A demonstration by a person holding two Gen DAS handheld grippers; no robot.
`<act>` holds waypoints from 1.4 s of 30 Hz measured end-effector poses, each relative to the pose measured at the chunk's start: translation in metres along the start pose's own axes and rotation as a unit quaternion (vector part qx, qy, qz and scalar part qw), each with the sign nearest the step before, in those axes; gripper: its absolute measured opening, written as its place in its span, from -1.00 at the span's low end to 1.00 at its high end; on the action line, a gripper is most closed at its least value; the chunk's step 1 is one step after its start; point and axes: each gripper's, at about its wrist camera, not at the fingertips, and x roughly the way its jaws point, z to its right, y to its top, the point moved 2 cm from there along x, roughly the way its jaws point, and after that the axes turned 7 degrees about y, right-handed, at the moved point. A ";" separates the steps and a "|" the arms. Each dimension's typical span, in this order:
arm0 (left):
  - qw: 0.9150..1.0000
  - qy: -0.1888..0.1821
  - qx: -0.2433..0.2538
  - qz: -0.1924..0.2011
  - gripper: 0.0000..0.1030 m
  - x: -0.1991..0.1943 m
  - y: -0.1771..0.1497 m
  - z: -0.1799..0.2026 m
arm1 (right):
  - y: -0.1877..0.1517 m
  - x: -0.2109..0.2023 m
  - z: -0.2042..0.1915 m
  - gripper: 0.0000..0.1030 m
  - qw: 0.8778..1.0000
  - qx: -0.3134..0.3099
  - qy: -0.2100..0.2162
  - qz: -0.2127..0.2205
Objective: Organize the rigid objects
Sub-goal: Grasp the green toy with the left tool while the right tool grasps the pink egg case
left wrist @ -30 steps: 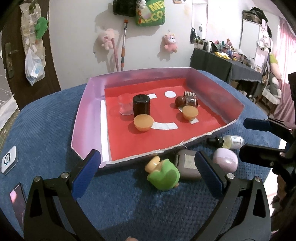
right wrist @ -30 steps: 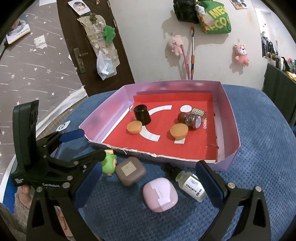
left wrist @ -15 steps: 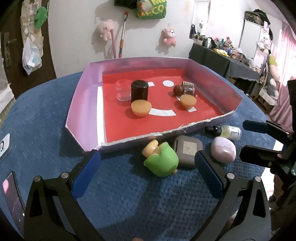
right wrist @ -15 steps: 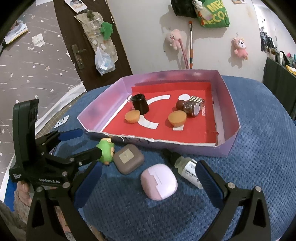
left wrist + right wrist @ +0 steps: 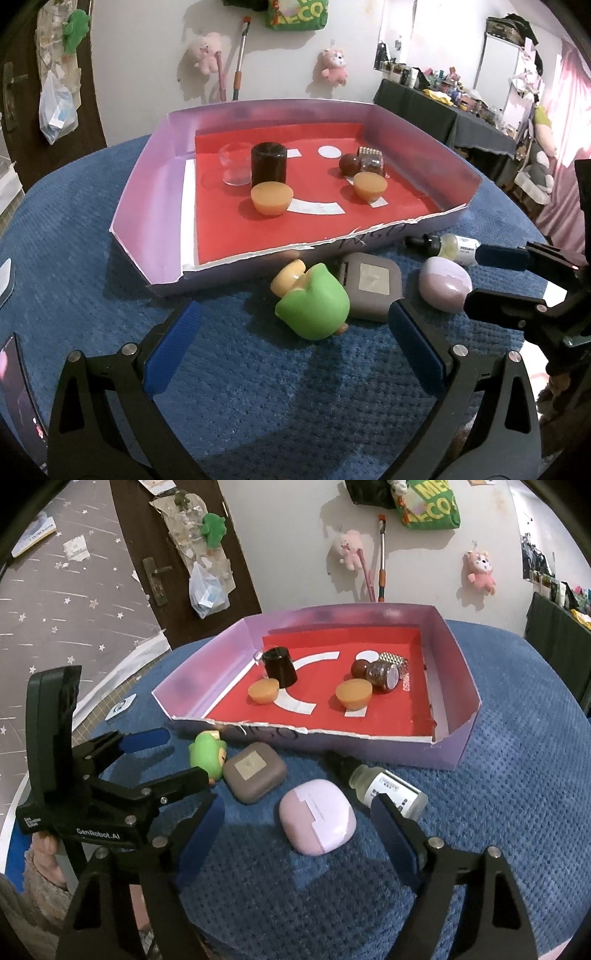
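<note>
A: Right gripper point(image 5: 295, 829)?
B: Jaws apart, just been closing. Between the fingertips the pink case point(image 5: 317, 816), not pressed by either pad. Beside the right fingertip, touching or not cannot tell, the dropper bottle point(image 5: 384, 788).
A: Left gripper point(image 5: 291, 332)?
B: Spread wide, clamped on nothing. Just ahead, between the fingertips, the green toy point(image 5: 314, 304) on its side. Near the right fingertip the brown case point(image 5: 371, 286), touching the toy.
A: Farther?
B: Beyond all 4 things the purple box point(image 5: 147, 206), with 2 orange cups point(image 5: 272, 198), a black jar point(image 5: 268, 163) and a clear cup point(image 5: 233, 163) inside.
</note>
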 end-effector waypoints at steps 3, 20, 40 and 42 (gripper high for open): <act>1.000 -0.002 -0.002 -0.005 0.81 0.003 -0.001 -0.001 | -0.003 0.003 0.002 0.50 1.000 0.002 -0.003 -0.006; 0.998 -0.047 -0.019 -0.025 0.29 0.017 0.000 -0.003 | -0.010 0.028 0.005 0.33 0.999 -0.009 -0.015 -0.031; 0.999 -0.050 0.000 -0.007 -0.21 0.004 -0.004 0.003 | -0.006 0.020 -0.003 0.09 1.000 -0.020 -0.014 -0.013; 0.999 -0.053 -0.002 -0.003 -0.21 0.000 -0.004 0.003 | -0.003 0.017 -0.006 0.09 1.000 -0.022 -0.011 -0.009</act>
